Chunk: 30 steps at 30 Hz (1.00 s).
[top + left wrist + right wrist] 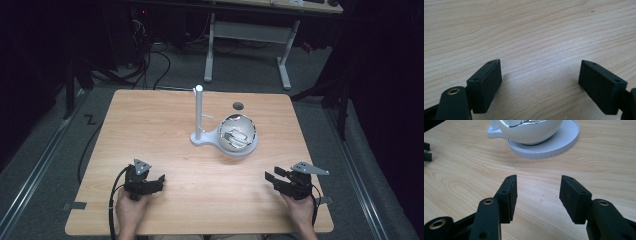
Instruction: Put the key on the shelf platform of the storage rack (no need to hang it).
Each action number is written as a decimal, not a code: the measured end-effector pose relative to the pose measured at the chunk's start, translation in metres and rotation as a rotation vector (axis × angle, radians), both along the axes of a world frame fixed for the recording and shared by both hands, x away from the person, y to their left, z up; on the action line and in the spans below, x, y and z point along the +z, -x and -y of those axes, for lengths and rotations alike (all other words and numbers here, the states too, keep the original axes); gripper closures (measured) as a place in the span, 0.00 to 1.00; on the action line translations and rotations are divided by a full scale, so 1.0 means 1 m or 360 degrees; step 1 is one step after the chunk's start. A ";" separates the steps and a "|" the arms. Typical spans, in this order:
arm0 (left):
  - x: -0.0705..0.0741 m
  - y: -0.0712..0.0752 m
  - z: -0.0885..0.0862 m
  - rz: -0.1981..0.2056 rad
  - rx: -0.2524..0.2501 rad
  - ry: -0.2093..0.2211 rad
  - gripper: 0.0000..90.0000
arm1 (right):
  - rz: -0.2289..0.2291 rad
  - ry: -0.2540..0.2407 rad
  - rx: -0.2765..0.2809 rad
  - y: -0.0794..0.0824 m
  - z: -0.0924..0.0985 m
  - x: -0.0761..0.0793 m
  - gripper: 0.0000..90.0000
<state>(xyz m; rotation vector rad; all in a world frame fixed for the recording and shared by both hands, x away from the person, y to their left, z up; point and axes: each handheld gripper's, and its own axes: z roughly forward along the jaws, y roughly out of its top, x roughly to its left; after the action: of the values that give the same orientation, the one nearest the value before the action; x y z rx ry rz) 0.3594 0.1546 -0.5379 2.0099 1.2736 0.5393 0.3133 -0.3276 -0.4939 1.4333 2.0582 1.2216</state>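
Down at the near edge of the wooden table (165, 130), the left gripper (159, 181) sits low in the person's left hand (131, 210), jaws spread wide with only bare wood grain between the pads. Across on the near right, the right gripper (270, 176) rests in the right hand (301, 212), its jaws also apart and gripping nothing; in the right gripper view the gap between its pads frames plain tabletop. Further out, past mid-table and well apart from both tools, there's the white bowl (238, 135) sitting on a round white base (200, 140), with a white upright post (199, 111) rising from the base's left end. Something shiny and metallic lies inside the bowl, possibly a utensil, though it's too small to tell. Beyond it, a small dark hole (238, 105) near the far edge.
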 end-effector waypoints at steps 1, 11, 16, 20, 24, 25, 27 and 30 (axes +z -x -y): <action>0.000 0.000 0.000 0.0000 0.0000 0.0000 0.21 | 0.0002 0.0009 0.0007 -0.001 -0.001 -0.001 0.54; 0.000 0.000 0.000 0.0000 0.0001 0.0001 0.21 | 0.0005 0.0045 0.0062 -0.001 -0.020 -0.011 0.55; 0.000 0.000 0.000 0.0000 0.0001 0.0002 0.21 | 0.0008 0.0095 0.0076 -0.002 -0.026 -0.014 0.55; 0.000 0.000 0.000 -0.0001 0.0000 0.0003 0.21 | -0.0002 0.0132 0.0079 -0.003 -0.030 -0.018 0.55; 0.000 0.000 0.000 -0.0001 0.0000 0.0003 0.21 | 0.0003 0.0188 0.0082 -0.002 -0.034 -0.021 0.55; 0.000 0.000 0.000 -0.0001 -0.0001 0.0003 0.21 | 0.0005 0.0206 0.0084 -0.003 -0.034 -0.022 0.55; 0.000 0.000 0.000 -0.0001 0.0000 0.0002 0.21 | -0.0006 0.0264 0.0083 -0.003 -0.037 -0.024 0.54; 0.000 0.000 0.000 -0.0001 -0.0001 0.0003 0.21 | -0.0008 0.0339 0.0095 -0.005 -0.040 -0.027 0.54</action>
<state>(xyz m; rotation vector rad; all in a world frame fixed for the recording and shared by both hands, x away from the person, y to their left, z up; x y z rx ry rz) 0.3594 0.1547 -0.5379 2.0093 1.2737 0.5372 0.3187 -0.2872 -0.5210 1.2872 2.1743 0.9862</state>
